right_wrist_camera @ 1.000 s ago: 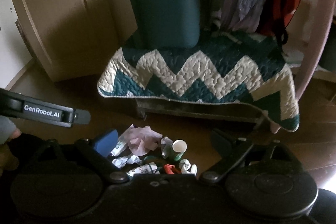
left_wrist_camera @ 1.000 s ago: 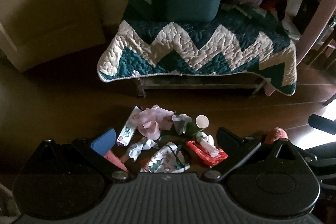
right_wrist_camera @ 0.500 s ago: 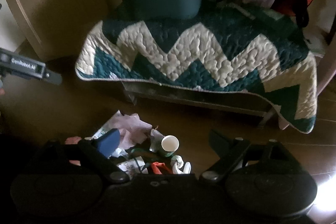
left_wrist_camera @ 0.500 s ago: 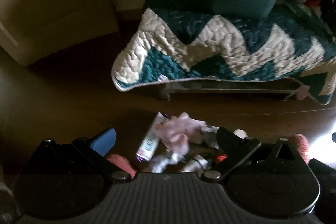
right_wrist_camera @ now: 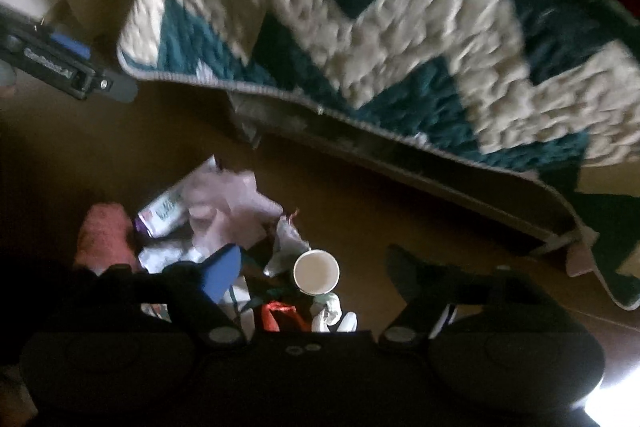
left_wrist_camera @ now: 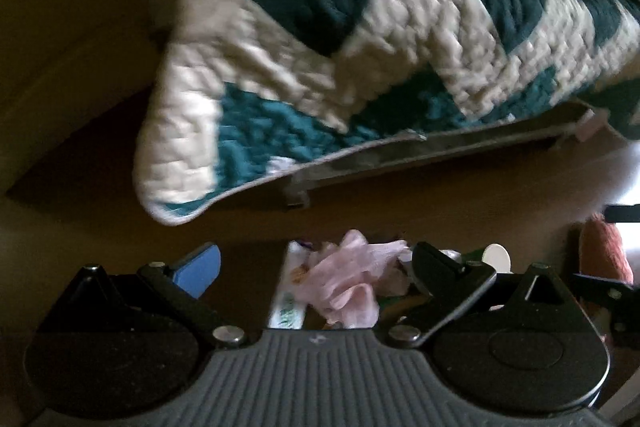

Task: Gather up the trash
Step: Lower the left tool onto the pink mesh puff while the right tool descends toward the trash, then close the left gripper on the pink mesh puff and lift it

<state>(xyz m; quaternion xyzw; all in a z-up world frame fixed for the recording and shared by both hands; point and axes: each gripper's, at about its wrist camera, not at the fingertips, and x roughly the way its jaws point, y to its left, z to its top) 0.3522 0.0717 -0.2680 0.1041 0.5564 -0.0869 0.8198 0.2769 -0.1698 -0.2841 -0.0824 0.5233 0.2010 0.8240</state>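
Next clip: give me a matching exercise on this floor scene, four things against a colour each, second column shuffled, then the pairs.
Things:
1. quilt
2. paper cup
3. crumpled bag
4. flat wrapper

Colours:
A. pale pink
B. red
C. teal and cream zigzag
D. white inside

Pairs: 1-C, 2-D, 3-A, 4-B

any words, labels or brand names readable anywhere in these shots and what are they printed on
"GenRobot.AI": white lettering on the side of the left gripper, seen from the right wrist view; motion-blurred, only just legible.
White wrapper in the trash pile on the floor: dark print on it, too blurred to read.
The same wrapper in the left wrist view: green and orange marks, unreadable.
Paper cup: no text visible.
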